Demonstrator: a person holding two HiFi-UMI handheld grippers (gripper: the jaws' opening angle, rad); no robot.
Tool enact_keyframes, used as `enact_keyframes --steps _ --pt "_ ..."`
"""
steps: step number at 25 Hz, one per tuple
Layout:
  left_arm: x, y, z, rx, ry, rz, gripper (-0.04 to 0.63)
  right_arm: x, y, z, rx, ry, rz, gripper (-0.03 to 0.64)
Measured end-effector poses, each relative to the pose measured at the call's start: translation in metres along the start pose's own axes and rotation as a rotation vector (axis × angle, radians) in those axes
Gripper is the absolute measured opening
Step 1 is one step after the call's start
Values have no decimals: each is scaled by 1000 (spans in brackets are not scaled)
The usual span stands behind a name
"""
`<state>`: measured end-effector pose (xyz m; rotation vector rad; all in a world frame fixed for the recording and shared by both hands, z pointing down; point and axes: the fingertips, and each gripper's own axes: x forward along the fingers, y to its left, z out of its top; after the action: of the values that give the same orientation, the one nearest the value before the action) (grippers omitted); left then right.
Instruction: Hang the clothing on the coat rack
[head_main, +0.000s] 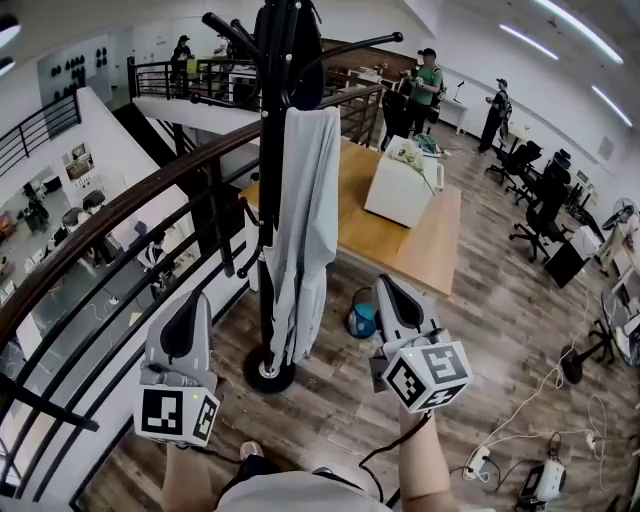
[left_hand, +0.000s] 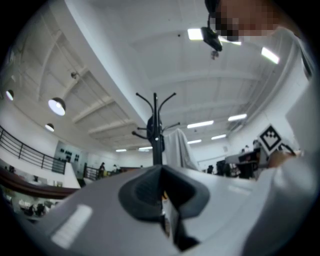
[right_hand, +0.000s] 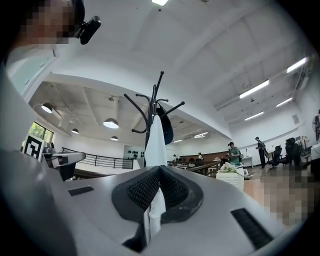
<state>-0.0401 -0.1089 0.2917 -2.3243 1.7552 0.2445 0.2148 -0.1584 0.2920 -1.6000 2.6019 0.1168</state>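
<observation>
Task looks basically done: the grey clothing (head_main: 305, 230) hangs on the coat rack (head_main: 267, 180), caught up high near the hooks and falling straight down beside the pole, hem ending just above the round base (head_main: 268, 372), no part of it on the floor. Something dark also sits on the top hooks, can't tell what it is. Left claw (head_main: 193, 298) is clenched, jaws together, nothing in it; its own view shows rack and clothing out ahead, well clear of the tips. Right claw (head_main: 386, 284) is clenched too, pads meeting at the tip. The pale strip seen through the slit under its pads reads as the hanging clothing beyond, not cloth in the grip, since the head view shows that claw apart from the fabric, off to its right. Both claws sit low and near the person, one on each side of the rack, neither touching rack or clothing. A wooden desk (head_main: 425, 250) with a white box (head_main: 400, 185) stands behind the rack, not involved. Judgement: hang step complete, clothing carries its own weight on the rack; what's left is at most a check that it sits securely. These views don't show which hook takes it or how deep it sits
</observation>
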Motion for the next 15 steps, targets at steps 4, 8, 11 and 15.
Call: enact_keyframes --steps 4,8,11,15 --pt "-2 -10 -3 0 12 0 9 -12 -5 -12 -28 24 -13 2" --pt "-6 -24 -6 0 23 -11 9 -24 -8 -22 -31 46 -14 2" --pt "-10 -35 -8 -4 32 -15 9 -35 -12 -25 -32 55 -22 2" --pt "-14 -49 -14 -12 45 -21 9 -49 -18 -32 -31 63 -33 2"
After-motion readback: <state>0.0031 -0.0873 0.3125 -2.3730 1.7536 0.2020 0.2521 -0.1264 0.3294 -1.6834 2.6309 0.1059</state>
